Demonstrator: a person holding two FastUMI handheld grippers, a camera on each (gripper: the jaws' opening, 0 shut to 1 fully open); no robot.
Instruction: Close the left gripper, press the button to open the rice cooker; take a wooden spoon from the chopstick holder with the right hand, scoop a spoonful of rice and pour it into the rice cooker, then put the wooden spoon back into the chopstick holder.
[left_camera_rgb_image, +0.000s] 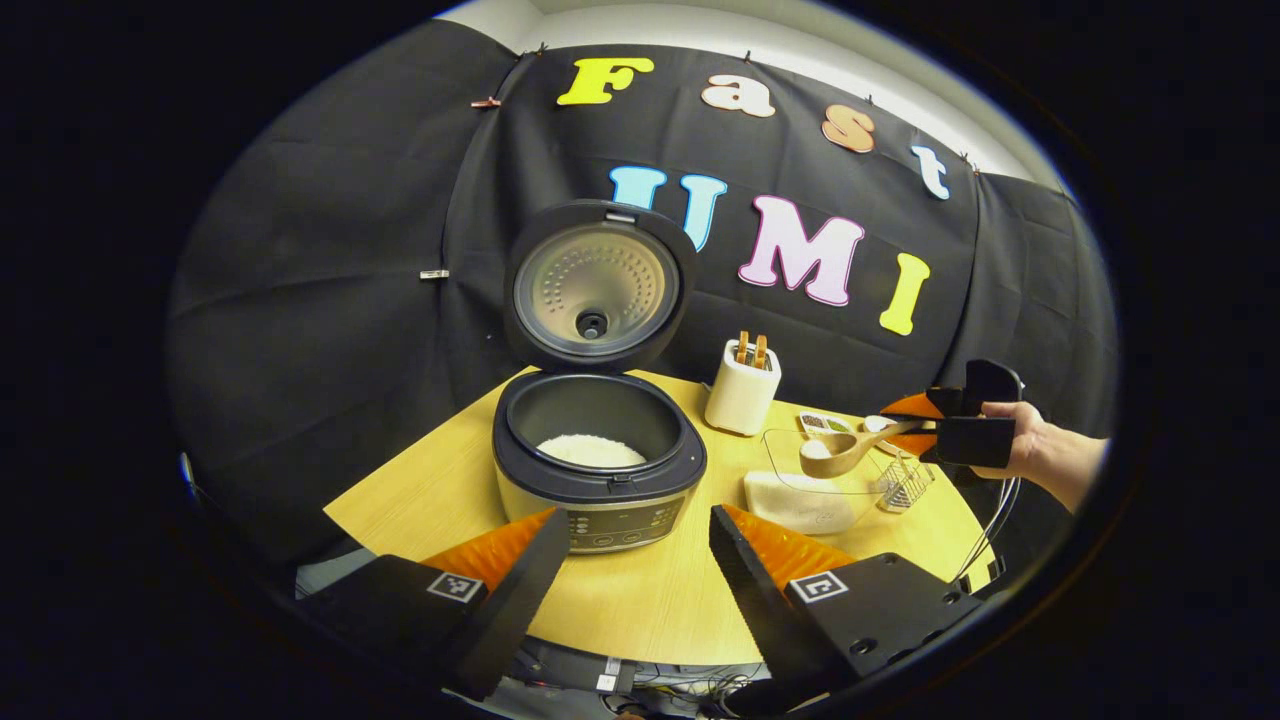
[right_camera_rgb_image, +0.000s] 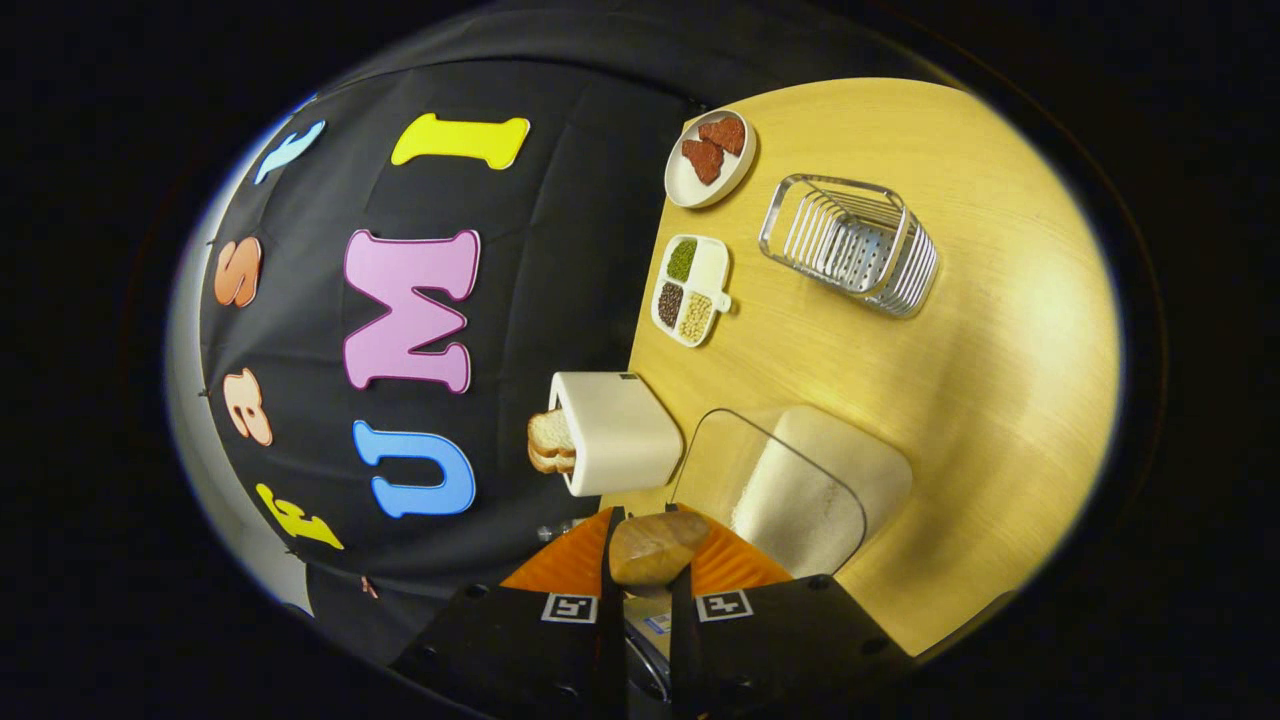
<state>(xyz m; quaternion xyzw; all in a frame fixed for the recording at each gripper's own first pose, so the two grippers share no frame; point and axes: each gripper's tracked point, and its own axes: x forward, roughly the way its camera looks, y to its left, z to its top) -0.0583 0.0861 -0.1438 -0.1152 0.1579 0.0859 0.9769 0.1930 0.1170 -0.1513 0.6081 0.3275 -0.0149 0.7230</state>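
Wooden spoon (left_camera_rgb_image: 845, 450), handle clamped between both fingers of right gripper (left_camera_rgb_image: 950, 425), bowl with rice extending leftward above clear rice container (left_camera_rgb_image: 815, 490). In right gripper view, spoon held at fingertips, container just beyond. Left gripper (left_camera_rgb_image: 625, 560) wide apart, holding nothing, nearest the rice cooker (left_camera_rgb_image: 597, 460), lid raised, rice inside. Chopstick holder (left_camera_rgb_image: 742, 388) behind, beside cooker.

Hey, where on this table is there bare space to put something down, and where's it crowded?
Bare wood lies in front of the rice cooker, toward the left gripper, and along the table edge past the wire rack. It is crowded between the chopstick holder, clear rice container, divided dish and round plate.
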